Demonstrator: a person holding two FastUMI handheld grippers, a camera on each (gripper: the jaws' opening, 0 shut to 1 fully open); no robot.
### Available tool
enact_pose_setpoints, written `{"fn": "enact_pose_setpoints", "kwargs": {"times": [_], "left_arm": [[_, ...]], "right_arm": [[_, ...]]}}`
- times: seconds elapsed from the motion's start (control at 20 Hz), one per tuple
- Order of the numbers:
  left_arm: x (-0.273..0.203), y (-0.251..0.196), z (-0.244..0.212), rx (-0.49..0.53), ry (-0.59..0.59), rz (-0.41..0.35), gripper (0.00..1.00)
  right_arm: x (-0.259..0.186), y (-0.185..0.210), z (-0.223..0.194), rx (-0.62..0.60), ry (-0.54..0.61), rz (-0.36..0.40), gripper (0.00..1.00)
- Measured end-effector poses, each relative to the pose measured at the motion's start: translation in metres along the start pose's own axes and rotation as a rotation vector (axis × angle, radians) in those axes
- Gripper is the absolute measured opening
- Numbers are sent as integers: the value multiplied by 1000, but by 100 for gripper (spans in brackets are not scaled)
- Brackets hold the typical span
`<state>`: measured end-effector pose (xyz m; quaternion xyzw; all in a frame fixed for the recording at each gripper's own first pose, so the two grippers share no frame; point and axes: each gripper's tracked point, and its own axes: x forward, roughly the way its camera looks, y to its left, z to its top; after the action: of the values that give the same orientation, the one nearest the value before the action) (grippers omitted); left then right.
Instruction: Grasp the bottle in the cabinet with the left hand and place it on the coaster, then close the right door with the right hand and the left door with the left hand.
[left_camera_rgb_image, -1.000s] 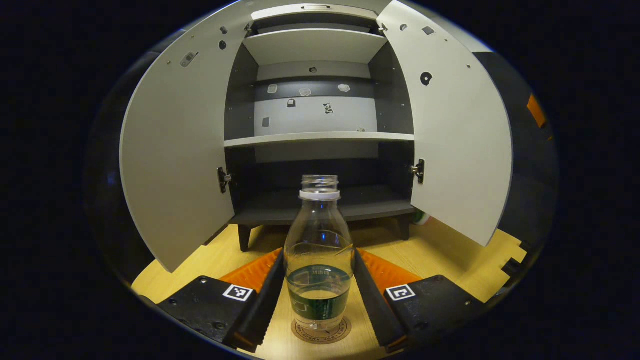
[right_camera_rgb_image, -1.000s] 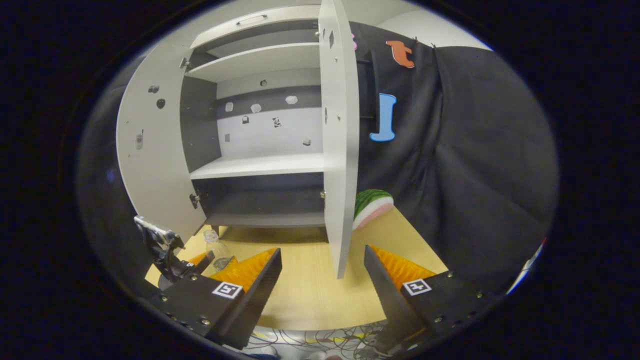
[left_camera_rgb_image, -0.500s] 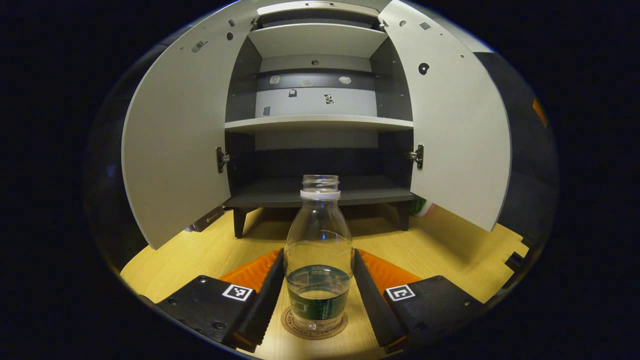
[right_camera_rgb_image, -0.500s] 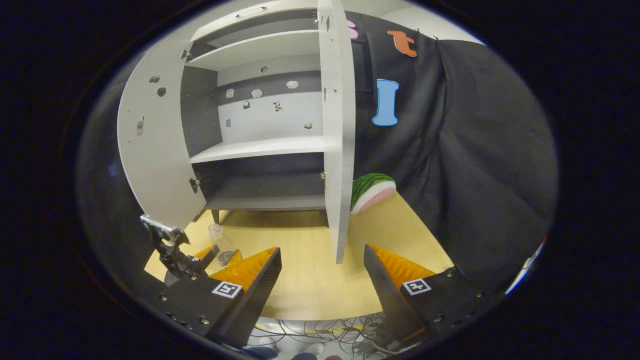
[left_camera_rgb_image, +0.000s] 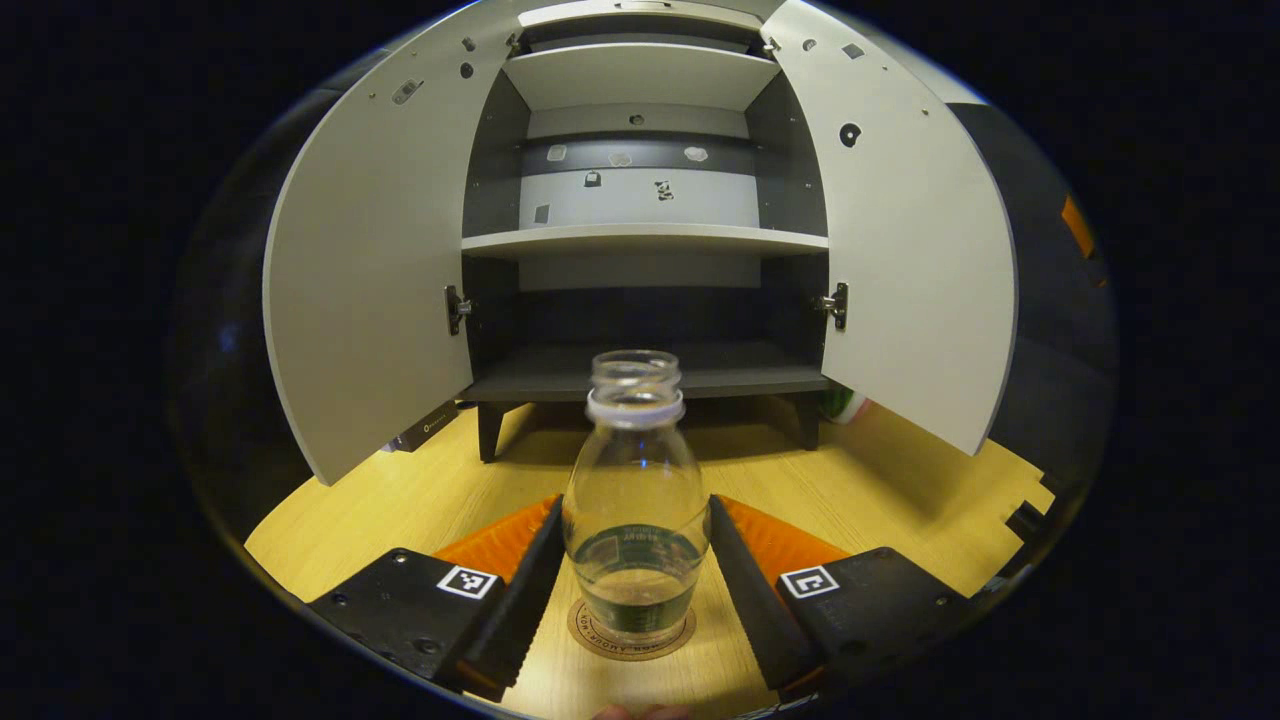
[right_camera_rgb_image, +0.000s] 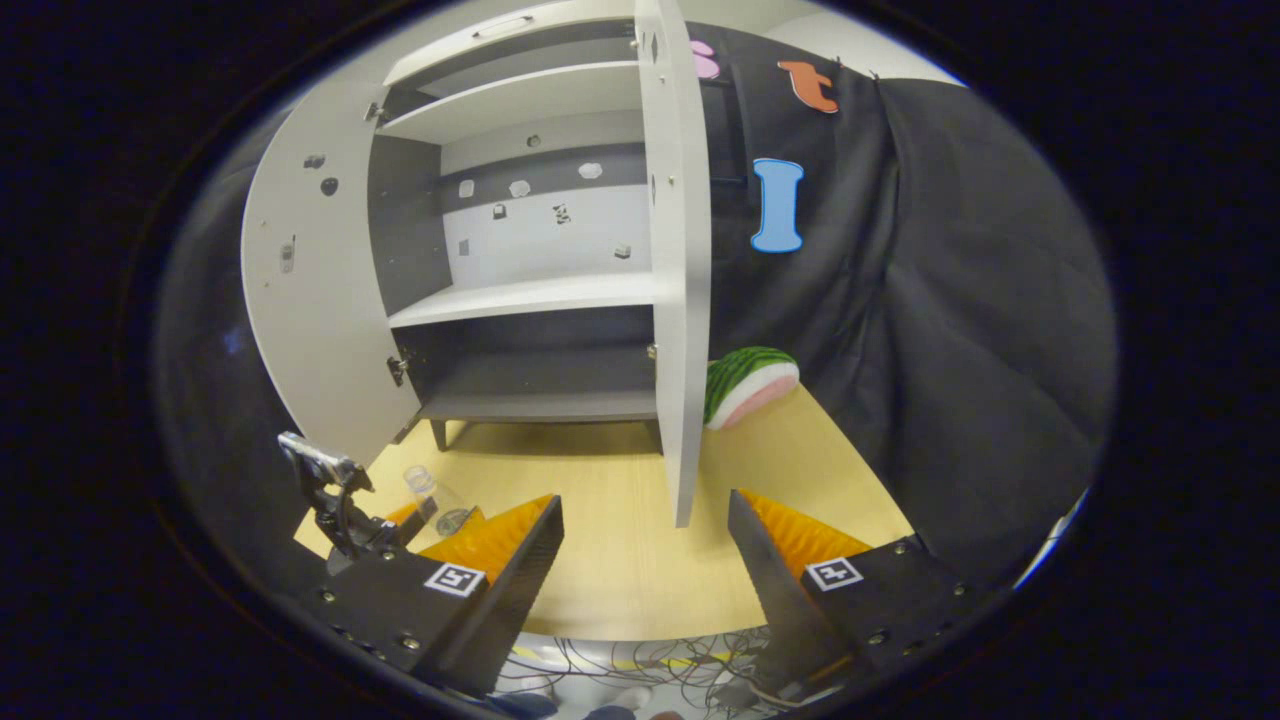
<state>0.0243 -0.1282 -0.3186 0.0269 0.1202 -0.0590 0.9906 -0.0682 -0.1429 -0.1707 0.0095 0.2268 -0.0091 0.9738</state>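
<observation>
Left gripper view: the left gripper (left_camera_rgb_image: 637, 580), fingers parted beside the light, slippery, near-empty bottle (left_camera_rgb_image: 636, 500) on the coaster (left_camera_rgb_image: 630, 646), would best hold its lower body.

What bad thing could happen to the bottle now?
The bottle has no cap and holds some water; it stands on the small coaster between the left gripper fingers, so a bump while letting go might tip and spill it. Later, the left door could perhaps sweep close to it.
</observation>
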Motion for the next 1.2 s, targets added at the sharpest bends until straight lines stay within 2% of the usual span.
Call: {"fn": "enact_pose_setpoints", "kwargs": {"times": [0.05, 0.25, 0.55, 0.7, 0.95, 1.0, 1.2], "left_arm": [[-1, -1, 4, 4, -6, -1, 92], [-13, -3, 31, 31, -46, -11, 93], [-42, -3, 106, 97, -148, -19, 93], [-57, 7, 151, 68, -200, -2, 97], [-73, 28, 208, 8, -238, 25, 97], [-75, 34, 215, -1, -247, 35, 97], [-82, 55, 226, -5, -243, 76, 97]], "right_arm": [[-1, 1, 1, 3, -2, 4, 100], [-6, -1, 13, 24, -42, 15, 100], [-12, -13, 67, 62, -166, 24, 100], [-15, -32, 105, 75, -252, 11, 100], [-5, -78, 175, 92, -364, -24, 100], [-3, -84, 182, 96, -379, -27, 97], [18, -91, 195, 124, -370, 0, 100]]}}
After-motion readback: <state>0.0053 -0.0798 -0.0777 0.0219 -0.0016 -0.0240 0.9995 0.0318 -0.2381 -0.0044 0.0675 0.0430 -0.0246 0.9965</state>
